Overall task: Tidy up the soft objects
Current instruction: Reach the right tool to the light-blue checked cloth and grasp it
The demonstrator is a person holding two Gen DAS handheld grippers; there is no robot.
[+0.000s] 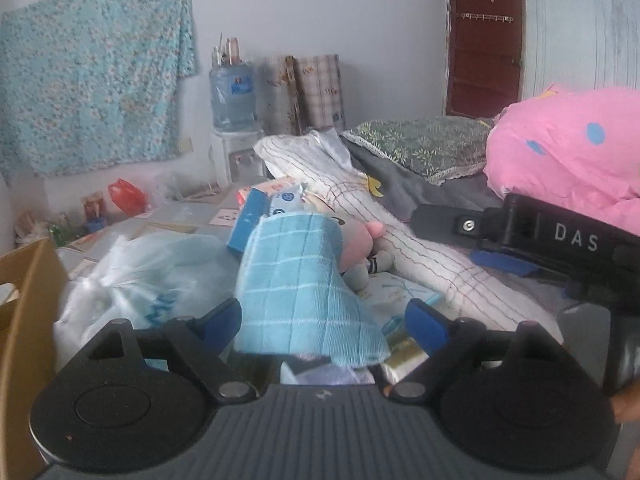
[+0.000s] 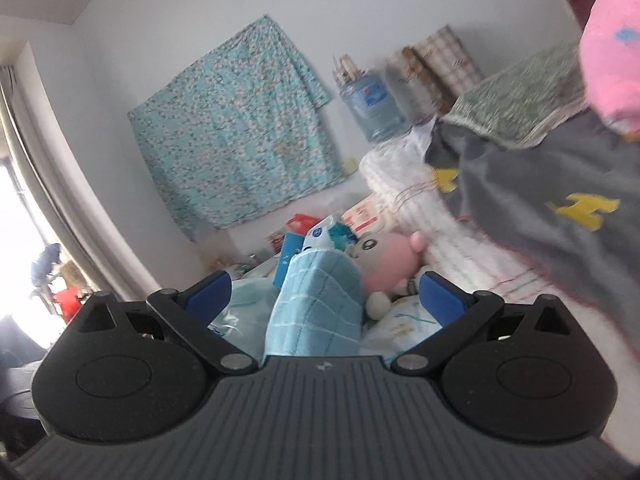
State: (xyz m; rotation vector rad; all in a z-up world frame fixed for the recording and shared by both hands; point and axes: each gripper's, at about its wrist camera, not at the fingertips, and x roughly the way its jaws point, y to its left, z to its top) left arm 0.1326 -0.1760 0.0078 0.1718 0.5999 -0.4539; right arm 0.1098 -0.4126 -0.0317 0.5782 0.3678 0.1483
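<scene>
Left wrist view: 1 blue towel [image 1: 304, 280] lies on the pile before 1 pink plush toy [image 1: 362, 240]; left gripper [image 1: 324, 322] gapes wide, pads clear of it.

Right wrist view: 1 towel [image 2: 320, 304], 1 toy [image 2: 390, 264]; right gripper [image 2: 326, 298] equally wide, gripping nothing.

A pale wall [image 1: 320, 20] carries a hanging turquoise floral cloth [image 1: 92, 76]. Against it stands a water dispenser [image 1: 236, 152] topped by a blue bottle [image 1: 233, 94], beside two checked rolled mats [image 1: 308, 92]. A dark red door [image 1: 484, 40] sits at right. Daylight enters through a curtained window [image 2: 20, 208].
</scene>
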